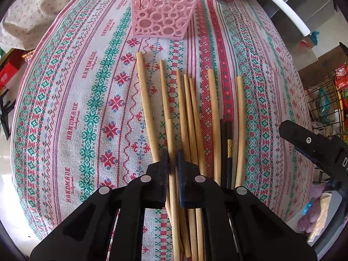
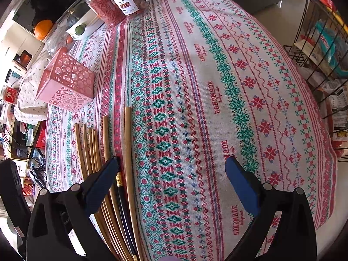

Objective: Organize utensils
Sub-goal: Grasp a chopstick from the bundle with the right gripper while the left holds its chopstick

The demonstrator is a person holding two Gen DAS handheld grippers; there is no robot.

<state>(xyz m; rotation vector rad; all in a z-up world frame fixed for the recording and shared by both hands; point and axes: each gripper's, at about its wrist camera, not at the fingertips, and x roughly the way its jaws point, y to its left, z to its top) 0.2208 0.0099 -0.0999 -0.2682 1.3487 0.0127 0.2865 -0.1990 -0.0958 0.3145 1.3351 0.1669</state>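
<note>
Clamping down now, the left gripper [image 1: 173,159] has its jaws pinched nearly together on one wooden chopstick [image 1: 173,163] from the row of wooden chopsticks [image 1: 191,117] spread over the patterned cloth [image 1: 87,108] on the desk. Up at twelve o'clock in the left wrist view stands the pink holder [image 1: 162,15], upright and well apart from the row. A black chopstick [image 1: 226,148] lies among the pale ones at about three o'clock of the held one. Over on the other side, the right gripper [image 2: 171,169] hovers with jaws spread wide, nothing between them, the chopsticks at its nine o'clock.
</note>
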